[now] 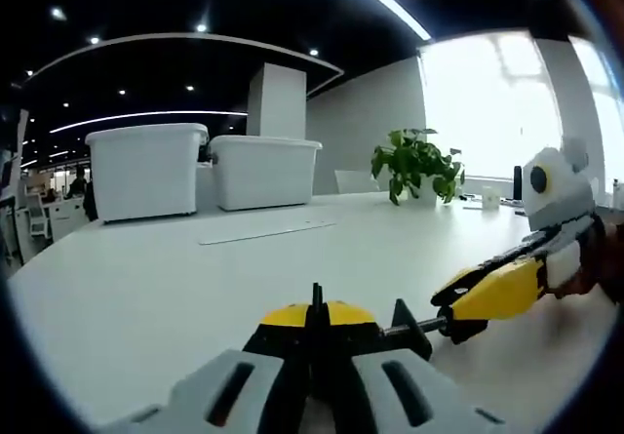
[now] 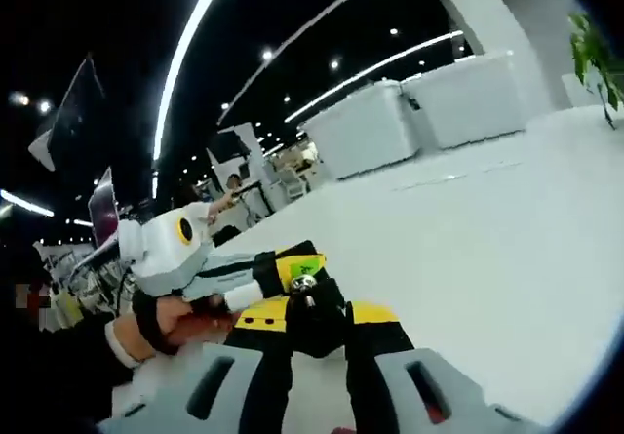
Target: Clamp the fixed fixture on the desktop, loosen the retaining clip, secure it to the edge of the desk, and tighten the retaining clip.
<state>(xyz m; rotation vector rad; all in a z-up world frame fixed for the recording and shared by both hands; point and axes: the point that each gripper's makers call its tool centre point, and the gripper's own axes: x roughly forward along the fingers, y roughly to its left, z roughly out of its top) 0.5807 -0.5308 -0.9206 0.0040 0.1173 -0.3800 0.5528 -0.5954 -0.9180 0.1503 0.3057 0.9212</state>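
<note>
Right now the left gripper (image 1: pixel 314 380) is squeezed onto the yellow-and-black clamp fixture (image 1: pixel 327 332), which sits on the white desk (image 1: pixel 146 297). From the right, the right gripper (image 1: pixel 466 305) pinches the clamp's screw handle (image 1: pixel 414 325). Two white bins (image 1: pixel 200 169) and a potted plant (image 1: pixel 417 164) stand well beyond.
</note>
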